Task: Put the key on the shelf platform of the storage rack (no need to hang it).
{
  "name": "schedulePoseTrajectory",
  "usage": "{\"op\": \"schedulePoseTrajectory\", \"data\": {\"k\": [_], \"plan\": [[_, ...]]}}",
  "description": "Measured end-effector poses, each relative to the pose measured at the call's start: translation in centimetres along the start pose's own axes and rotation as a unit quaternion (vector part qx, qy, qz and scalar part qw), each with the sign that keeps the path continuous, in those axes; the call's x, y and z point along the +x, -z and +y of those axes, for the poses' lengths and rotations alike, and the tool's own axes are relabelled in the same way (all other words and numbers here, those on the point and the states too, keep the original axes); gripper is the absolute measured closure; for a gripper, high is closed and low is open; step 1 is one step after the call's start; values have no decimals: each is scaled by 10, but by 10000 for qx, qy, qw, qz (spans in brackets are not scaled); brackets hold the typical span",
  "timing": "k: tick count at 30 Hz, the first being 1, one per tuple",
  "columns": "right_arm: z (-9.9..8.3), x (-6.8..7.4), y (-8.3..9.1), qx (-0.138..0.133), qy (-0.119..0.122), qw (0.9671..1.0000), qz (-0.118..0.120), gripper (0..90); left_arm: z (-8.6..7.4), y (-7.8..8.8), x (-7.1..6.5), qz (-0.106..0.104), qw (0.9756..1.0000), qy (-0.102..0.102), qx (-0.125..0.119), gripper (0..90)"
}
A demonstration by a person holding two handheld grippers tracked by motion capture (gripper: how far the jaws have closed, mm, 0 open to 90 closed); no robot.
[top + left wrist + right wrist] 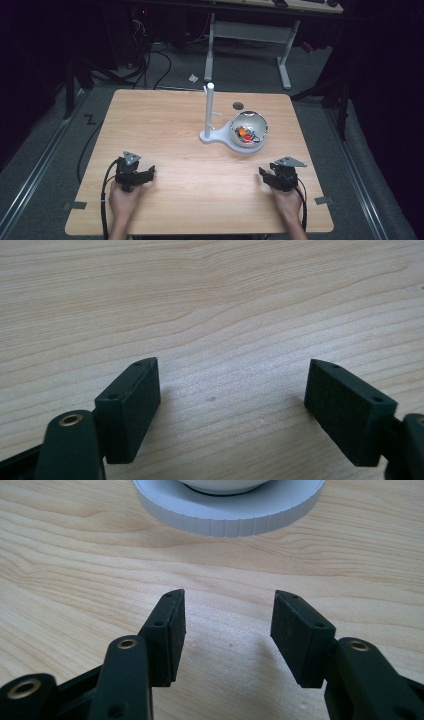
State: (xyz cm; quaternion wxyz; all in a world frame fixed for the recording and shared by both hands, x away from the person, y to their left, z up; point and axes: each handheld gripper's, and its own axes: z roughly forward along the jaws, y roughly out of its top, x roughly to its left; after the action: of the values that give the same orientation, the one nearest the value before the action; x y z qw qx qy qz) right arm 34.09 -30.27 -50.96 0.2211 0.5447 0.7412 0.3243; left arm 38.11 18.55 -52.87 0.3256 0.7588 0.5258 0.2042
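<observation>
Resting low over the light wooden table (190,165), near its front edge: left gripper (150,173) toward the front left corner, right gripper (262,173) toward the front right corner. Both spread apart and holding nothing; in the left gripper view, left gripper (232,400) set wide over bare wood grain, and in the right gripper view, right gripper (227,630) somewhat narrower, also with only wood between the pads.

Task's thing placed well ahead of the right gripper, right of the table's middle: shiny silver metal bowl (248,129) with small red and orange pieces (244,132) inside, seated on a round white plastic base (227,139) that carries a tall white upright post (209,107). Rim of that white base (227,517) seen at the top of the right gripper view, directly ahead, apart from the pads.

Judged as the opening step: hands parked, approach to the bowl not yet begun. Next move likely calls for lifting the right gripper clear of the wood, carrying it forward and over the bowl's rim, pads kept wide enough for whatever is to be picked.

Plenty of bare table between grippers and base, and across the whole left half. Worth minding: the upright post just left of the bowl, the front edge close behind both hands, the right edge not far from the right gripper. Small dark round spot (238,105) near the back edge, well out of the way.
</observation>
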Motion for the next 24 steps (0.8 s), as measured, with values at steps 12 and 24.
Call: {"op": "schedulePoseTrajectory", "data": {"k": [12, 24], "plan": [[0, -4, -6, 36, 13, 9999, -152, 477, 0, 0, 0, 1, 10000, 0, -1, 226], [-1, -7, -10, 125, -1, 9995, -275, 466, 0, 0, 0, 1, 10000, -1, 0, 227]]}}
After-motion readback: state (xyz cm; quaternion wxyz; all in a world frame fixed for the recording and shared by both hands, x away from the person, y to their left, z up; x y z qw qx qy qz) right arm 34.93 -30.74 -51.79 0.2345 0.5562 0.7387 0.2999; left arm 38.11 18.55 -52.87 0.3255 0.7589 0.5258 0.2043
